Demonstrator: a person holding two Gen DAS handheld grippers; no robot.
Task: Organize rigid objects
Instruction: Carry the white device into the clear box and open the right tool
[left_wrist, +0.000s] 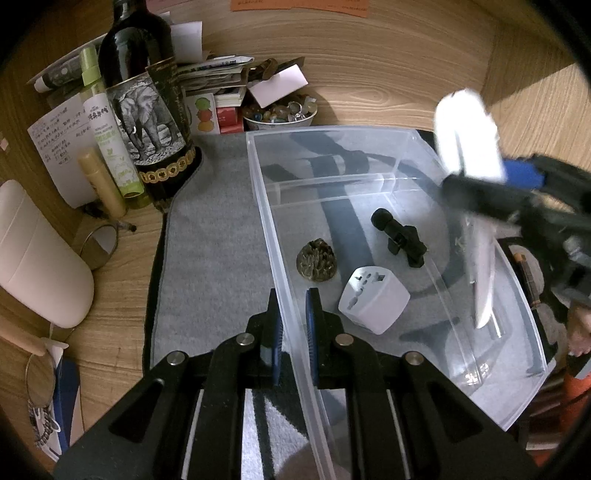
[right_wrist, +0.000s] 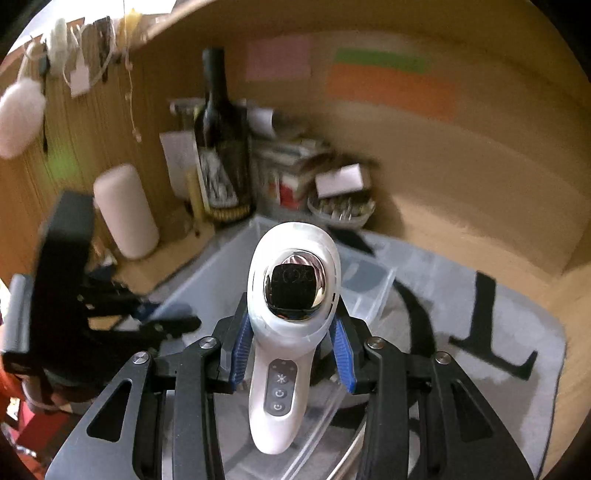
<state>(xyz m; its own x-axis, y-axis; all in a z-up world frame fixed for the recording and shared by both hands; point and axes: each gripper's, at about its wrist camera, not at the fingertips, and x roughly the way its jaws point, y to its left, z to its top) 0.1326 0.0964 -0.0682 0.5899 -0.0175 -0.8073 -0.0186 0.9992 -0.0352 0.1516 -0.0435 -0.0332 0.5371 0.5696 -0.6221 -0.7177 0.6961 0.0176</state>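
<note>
The right gripper (right_wrist: 291, 354) held a white handheld device with a chrome head (right_wrist: 291, 295) between its blue pads, above the clear plastic bin's (left_wrist: 266, 206) far corner on the desk; the left gripper (left_wrist: 293, 332) was clamped on the bin's near wall, beside a white travel adapter (left_wrist: 373, 304)

I see a clear, glossy plastic bin (left_wrist: 369, 155) on a grey, napped cloth mat (left_wrist: 214, 258) over the wood-grain worktop (left_wrist: 122, 266). The handheld device (right_wrist: 291, 317) is smooth white plastic with a mirror-bright metal face; the adapter (left_wrist: 373, 302) is matt white plastic.
</note>
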